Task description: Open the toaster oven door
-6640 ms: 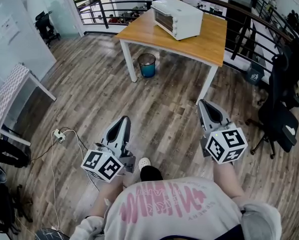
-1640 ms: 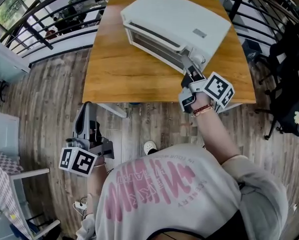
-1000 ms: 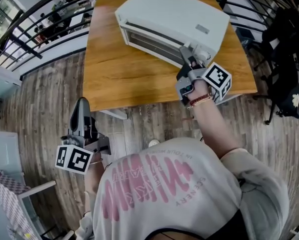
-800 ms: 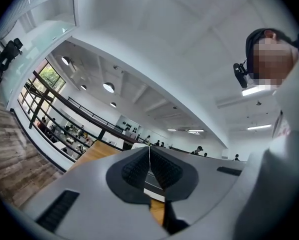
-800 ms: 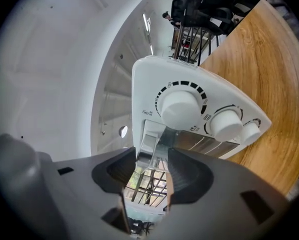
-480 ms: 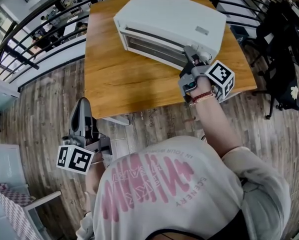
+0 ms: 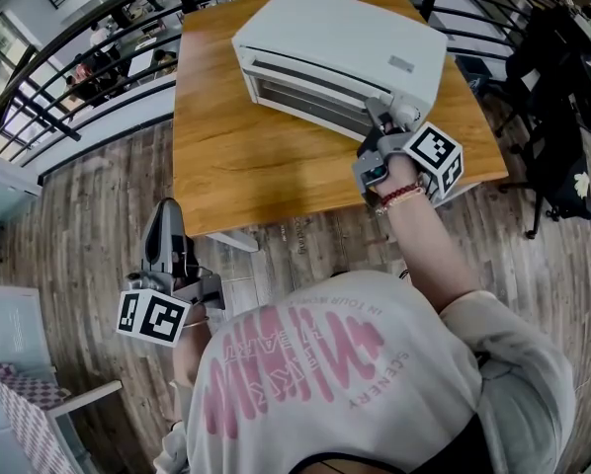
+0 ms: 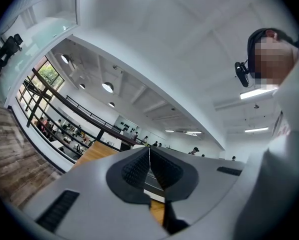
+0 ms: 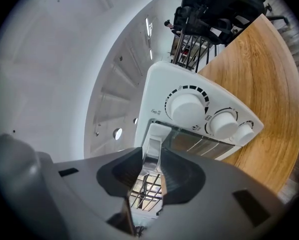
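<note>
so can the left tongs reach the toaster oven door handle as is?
Probably not: the left tongs hang shut beside the person, short of the table, and the right tongs, jaws just closing, already have the door handle between them.

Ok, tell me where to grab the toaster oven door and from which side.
I'd grip the handle, the white bar along the top edge of the door. Come level from the front, one jaw above and one below: it stands off the door, leaving room behind.

The person wears a white shirt (image 7: 414,363) with pink lettering and a red beaded bracelet (image 7: 398,197). The left tongs (image 7: 165,210) and right tongs (image 7: 382,118) are grey, with dark ribbed pads (image 9: 182,173) and black-and-white marker cubes (image 7: 434,161).
</note>
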`<state>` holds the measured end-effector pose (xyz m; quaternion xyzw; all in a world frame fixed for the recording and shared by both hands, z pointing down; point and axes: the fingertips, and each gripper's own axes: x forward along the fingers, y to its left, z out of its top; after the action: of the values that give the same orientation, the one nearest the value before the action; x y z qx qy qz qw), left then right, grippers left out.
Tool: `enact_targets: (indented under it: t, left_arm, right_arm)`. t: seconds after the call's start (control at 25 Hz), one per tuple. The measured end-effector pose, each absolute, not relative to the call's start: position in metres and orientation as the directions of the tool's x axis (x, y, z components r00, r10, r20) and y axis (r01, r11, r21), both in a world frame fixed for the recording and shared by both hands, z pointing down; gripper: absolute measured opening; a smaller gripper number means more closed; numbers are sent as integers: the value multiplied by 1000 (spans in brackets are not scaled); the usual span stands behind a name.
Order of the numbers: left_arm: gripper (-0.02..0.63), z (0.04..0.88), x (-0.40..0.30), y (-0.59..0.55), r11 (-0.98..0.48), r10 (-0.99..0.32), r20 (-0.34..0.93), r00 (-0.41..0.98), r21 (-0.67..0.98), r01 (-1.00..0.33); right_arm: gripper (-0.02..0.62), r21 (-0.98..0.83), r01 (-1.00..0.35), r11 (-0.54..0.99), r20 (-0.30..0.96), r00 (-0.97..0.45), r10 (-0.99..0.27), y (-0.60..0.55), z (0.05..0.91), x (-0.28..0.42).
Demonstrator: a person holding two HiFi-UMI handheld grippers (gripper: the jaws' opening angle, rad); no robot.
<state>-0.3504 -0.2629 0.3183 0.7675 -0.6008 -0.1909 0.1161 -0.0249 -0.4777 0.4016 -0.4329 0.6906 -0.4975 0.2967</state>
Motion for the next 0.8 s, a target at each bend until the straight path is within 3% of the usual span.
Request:
enact_targets:
  t: [0.8]
  left_arm:
    - [21, 314, -340, -249, -244, -969, -143, 201, 431, -869]
  right_arm:
    - [112, -924, -356, 137, 71, -512, -856, -446, 407, -42]
